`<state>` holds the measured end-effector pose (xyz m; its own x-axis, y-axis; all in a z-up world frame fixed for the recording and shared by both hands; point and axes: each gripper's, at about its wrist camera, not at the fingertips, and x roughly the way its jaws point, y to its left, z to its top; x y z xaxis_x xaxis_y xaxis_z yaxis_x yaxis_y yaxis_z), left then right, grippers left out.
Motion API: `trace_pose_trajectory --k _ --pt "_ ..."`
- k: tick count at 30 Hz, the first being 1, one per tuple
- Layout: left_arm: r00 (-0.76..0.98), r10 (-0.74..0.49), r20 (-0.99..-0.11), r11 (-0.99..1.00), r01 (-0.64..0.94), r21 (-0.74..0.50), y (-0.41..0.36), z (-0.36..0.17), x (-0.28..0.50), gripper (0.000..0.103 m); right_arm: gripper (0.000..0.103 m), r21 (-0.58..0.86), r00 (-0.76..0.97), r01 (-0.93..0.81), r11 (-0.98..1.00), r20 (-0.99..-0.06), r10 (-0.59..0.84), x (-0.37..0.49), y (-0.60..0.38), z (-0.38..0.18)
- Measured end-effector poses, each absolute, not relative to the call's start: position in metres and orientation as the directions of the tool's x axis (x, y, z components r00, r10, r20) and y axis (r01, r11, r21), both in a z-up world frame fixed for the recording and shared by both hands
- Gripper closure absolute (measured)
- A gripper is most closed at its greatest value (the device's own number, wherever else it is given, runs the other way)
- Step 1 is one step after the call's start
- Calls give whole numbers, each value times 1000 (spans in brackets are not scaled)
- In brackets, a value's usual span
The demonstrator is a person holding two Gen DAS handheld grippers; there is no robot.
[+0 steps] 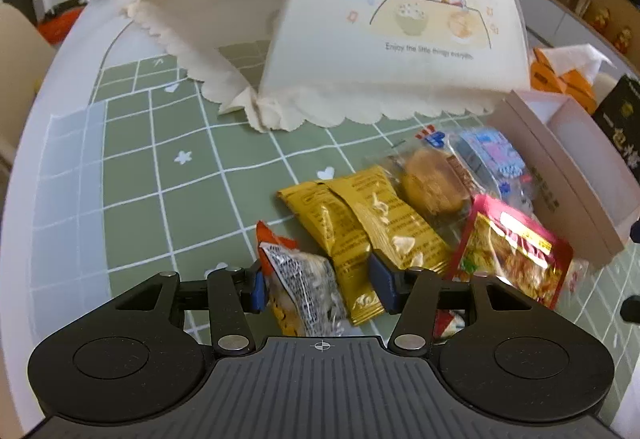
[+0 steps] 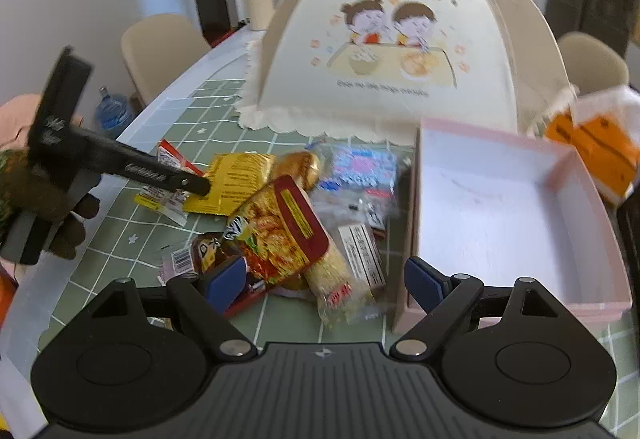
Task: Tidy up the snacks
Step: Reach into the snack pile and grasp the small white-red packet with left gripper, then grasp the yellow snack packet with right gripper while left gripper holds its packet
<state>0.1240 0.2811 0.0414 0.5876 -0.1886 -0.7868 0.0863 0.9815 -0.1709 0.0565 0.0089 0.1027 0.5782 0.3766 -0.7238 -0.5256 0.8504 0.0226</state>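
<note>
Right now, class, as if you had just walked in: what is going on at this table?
A person with a gripper in each hand is sorting a pile of snack packets on the green checked tablecloth. The left gripper, fingers open, straddles a yellow foil packet and a clear crinkly packet with an orange end. The right gripper, also open, hovers over a red noodle packet beside the pink cardboard box, which holds no snacks yet.
</note>
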Motion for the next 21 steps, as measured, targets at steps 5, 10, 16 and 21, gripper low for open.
trace_pose_trajectory --k 5,10,16,21 --pt "620 -219 -753 969 49 -241 288 44 99 82 16 -34 602 -582 813 -690 402 69 45 116" --pt "654 -230 -721 935 -56 -349 310 46 45 82 16 8 547 -637 771 -701 459 101 104 104" --pt "714 -262 -649 861 -131 -492 326 62 -17 82 16 -18 516 -626 780 -759 397 134 176 55" --pt "718 -294 -631 833 -130 -537 313 65 -43 82 28 -34 472 -605 796 -821 323 144 193 31"
